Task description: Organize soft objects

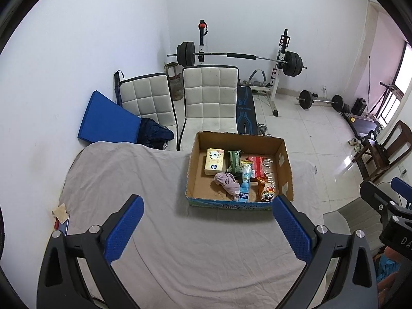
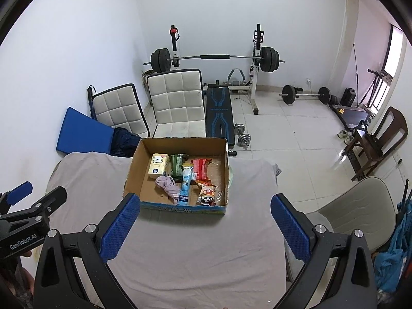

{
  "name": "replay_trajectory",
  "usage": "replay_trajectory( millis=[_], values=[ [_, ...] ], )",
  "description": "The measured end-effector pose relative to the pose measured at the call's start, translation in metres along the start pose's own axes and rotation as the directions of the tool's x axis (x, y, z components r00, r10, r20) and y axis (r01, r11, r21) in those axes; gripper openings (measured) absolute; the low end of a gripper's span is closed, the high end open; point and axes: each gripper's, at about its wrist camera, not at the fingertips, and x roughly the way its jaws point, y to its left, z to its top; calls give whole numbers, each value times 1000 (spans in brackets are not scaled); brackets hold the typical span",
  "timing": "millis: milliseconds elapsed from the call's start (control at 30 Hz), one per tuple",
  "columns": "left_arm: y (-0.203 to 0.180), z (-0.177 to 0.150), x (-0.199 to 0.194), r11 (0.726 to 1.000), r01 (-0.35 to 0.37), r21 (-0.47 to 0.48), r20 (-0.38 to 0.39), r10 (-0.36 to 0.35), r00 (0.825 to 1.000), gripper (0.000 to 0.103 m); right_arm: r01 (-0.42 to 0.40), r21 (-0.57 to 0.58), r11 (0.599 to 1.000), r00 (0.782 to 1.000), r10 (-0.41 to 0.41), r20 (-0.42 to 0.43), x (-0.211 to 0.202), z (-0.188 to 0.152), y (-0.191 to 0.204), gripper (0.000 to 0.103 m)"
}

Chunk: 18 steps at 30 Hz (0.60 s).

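A cardboard box [image 1: 284,164] [image 2: 134,164] stands on the far side of a table under a grey cloth [image 1: 164,231] [image 2: 195,252]. In it lie a crumpled pink cloth [image 1: 228,181] [image 2: 168,184], a cream tissue pack [image 1: 213,164] [image 2: 159,167], a green pack [image 1: 234,163] [image 2: 177,167], a light blue tube pack [image 1: 245,181] [image 2: 186,184], a red pack [image 1: 256,166] [image 2: 202,168] and a panda snack bag [image 1: 267,191] [image 2: 207,194]. My left gripper [image 1: 207,228] is open and empty, short of the box. My right gripper [image 2: 204,228] is open and empty, just before the box's near wall.
Two white padded chairs [image 1: 209,95] [image 2: 177,100] stand behind the table, with a blue mat [image 1: 105,118] at the left. A barbell rack [image 1: 239,56] and weight bench [image 2: 219,113] are beyond. A beige chair [image 2: 360,206] is at the right. A paper scrap [image 1: 60,212] lies at the table's left edge.
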Motion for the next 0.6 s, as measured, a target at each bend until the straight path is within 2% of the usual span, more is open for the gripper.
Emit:
replay_trajectory(
  millis=[600],
  values=[
    [-2, 3, -4, 1000, 2, 3, 8, -2, 1000, 102, -3, -16, 1000, 1000, 3, 0, 5, -5, 6, 103]
  ],
)
